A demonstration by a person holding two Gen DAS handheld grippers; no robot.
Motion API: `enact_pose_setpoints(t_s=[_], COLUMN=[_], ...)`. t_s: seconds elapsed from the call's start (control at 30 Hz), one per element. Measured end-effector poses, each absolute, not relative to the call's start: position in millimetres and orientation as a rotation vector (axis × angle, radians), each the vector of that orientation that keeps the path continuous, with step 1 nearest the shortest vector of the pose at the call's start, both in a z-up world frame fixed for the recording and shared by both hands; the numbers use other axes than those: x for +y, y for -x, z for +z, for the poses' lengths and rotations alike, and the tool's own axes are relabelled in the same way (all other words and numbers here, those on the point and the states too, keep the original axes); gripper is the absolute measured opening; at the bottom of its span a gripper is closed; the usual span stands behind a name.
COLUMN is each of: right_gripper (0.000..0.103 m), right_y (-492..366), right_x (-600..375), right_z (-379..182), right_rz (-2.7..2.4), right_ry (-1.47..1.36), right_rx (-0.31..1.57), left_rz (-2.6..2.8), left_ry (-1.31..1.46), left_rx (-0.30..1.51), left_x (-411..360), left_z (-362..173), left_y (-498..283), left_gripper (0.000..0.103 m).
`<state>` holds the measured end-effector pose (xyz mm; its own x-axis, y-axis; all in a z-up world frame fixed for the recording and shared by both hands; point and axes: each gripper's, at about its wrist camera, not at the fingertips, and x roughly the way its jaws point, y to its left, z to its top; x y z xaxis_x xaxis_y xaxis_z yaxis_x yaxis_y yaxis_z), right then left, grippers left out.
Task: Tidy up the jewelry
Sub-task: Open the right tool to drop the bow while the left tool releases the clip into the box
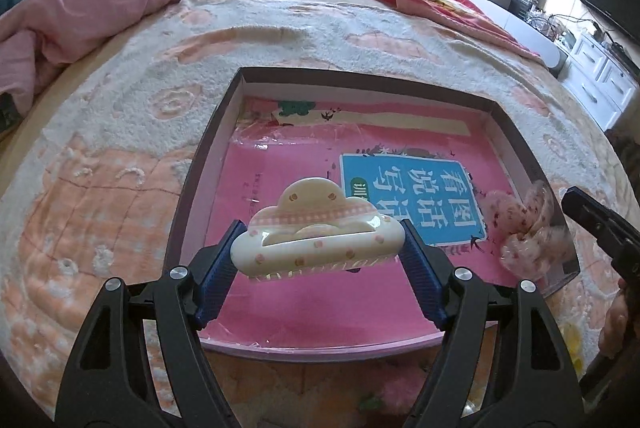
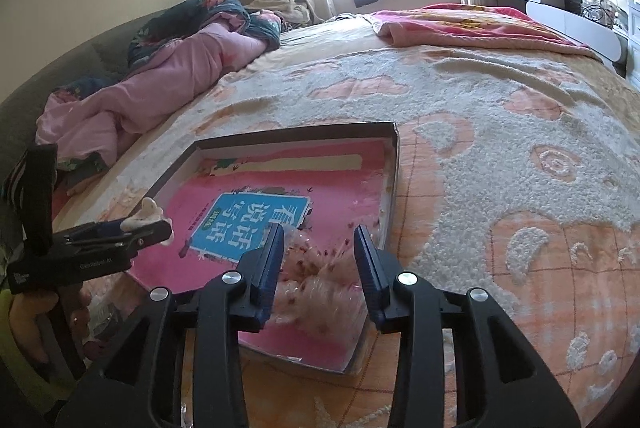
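Left gripper (image 1: 318,252) was clamped on a cloud-shaped hair clip (image 1: 316,234), held crosswise above the box (image 1: 208,148). Right gripper (image 2: 318,268) stood part open around the pink bow (image 2: 320,280), seen at three o'clock from the clip.

Clip (image 1: 316,234): cream, pink dots, pink checked band
Bow (image 1: 528,228): sheer pink, dark red specks
Box (image 1: 188,196): dark rim, pink lining
Label (image 1: 412,196): blue, white characters
Bedspread (image 1: 120,148): peach and white
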<state>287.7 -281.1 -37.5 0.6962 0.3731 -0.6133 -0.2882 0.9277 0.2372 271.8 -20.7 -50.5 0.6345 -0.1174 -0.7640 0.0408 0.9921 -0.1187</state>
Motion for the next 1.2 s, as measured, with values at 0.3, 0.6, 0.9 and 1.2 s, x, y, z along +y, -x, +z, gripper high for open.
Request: enact_pose_setpoints(t_s=[0.3, 0.6, 0.9, 1.2], right_gripper=[0.068, 0.084, 0.090, 0.092], right_y=[-284, -266, -236, -205], right_x=[-285, -289, -288, -276], right_z=[-34, -21, -9, 3], right_rz=[0.346, 0.294, 0.272, 0.290], right_ry=[-0.142, -0.131, -0.083, -0.040], right_rx=[0.679, 0.592, 0.502, 0.447], left_rz=[-0.083, -0.074, -0.072, -0.068], left_ry=[0.123, 0.134, 0.205, 0.225], left_rx=[0.856, 0.711, 0.586, 0.555], left_x=[-14, -7, 5, 17], left_z=[-47, -16, 4, 7], left_y=[-266, -227, -186, -158], left_gripper=[0.081, 0.092, 0.092, 0.092])
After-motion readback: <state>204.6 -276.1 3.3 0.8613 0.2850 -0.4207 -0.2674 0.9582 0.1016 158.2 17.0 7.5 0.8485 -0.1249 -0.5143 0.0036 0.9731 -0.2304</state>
